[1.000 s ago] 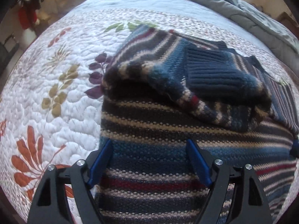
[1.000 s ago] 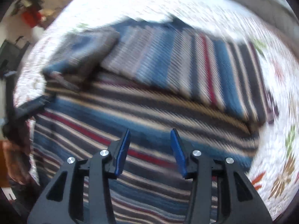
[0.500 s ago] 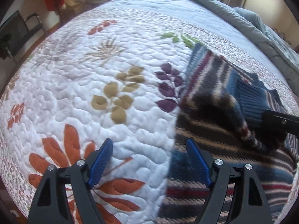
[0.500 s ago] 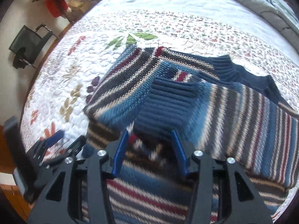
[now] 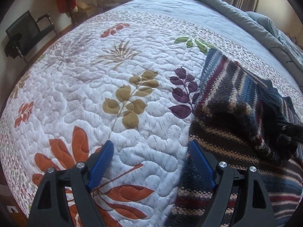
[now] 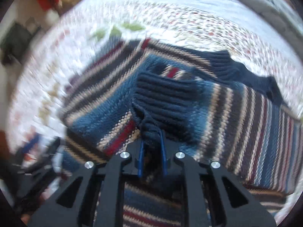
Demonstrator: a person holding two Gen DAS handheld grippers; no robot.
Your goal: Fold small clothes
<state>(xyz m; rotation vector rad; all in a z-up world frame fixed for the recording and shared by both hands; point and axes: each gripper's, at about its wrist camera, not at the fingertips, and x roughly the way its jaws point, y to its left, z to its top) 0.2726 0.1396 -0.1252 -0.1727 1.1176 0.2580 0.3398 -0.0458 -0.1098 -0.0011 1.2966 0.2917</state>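
- Where the left wrist view looks down on the bed, the left hand-held gripper (image 5: 151, 162) stands spread wide with nothing between its blue pads (image 5: 100, 165); one pad hangs over the white quilted bedspread with leaf appliqués (image 5: 113, 60), the other over the near left edge of the thick striped knitted sweater in blue, navy, cream and dark red (image 5: 223, 143).
- That sweater lies toward the right side of the bed in this view, its sleeve (image 5: 227, 87) folded across the body, and a dark part of the other tool (image 5: 292, 130) shows at the right edge of the view.
- Judging by the chunky knit, the garment should be soft, limp and fairly weighty for its size; it will sag and stretch, not hold a crease, and it should grip the quilt rather than slide.
- Seen from the right wrist, though blurred, the right hand-held gripper (image 6: 152, 149) is pressed together, pinching the navy ribbed cuff (image 6: 166, 98) at the sleeve's end, which puckers into the pads.
- A ribbed band is a sound hold: dense and elastic. The navy ribbed collar (image 6: 236, 70) lies toward the far side of the bed.
- For the left tool, the sweater's side edge near its pad looks the likely hold; pinching only one layer could drag the garment askew.
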